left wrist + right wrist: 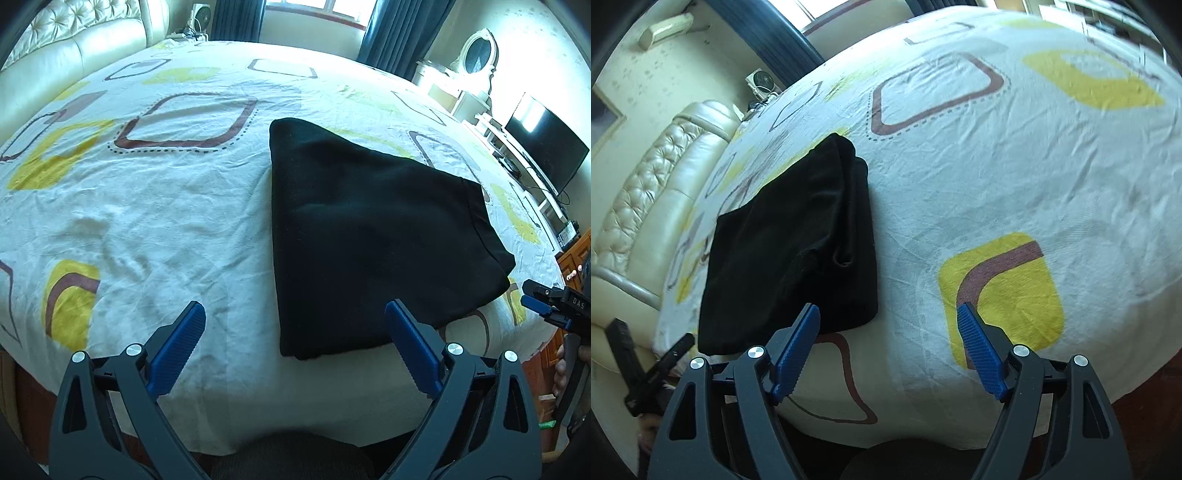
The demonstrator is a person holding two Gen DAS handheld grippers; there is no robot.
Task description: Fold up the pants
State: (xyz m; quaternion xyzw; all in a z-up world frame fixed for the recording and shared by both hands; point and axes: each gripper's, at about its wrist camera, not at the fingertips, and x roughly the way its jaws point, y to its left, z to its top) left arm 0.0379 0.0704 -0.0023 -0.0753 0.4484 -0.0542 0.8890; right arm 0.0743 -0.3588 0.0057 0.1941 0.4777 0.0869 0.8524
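The black pants (369, 236) lie folded into a compact rectangle on the patterned bed sheet (166, 221). My left gripper (294, 306) hovers over the bed's near edge, open, with nothing between its blue pads (177, 347); the fold's near corner sits just beyond them. In the right wrist view the pants (783, 251) show stacked layers at left. My right gripper (888, 308) is open and empty above the sheet (997, 184), with the pants by its left finger. It also appears at the right edge of the left wrist view (528, 293), held by a hand.
A cream tufted headboard (74, 48) borders the bed's far left. A dark TV (546, 147) on a white stand, a vanity mirror (478, 55) and dark curtains (402, 33) line the far side. A wooden cabinet (574, 254) stands at right.
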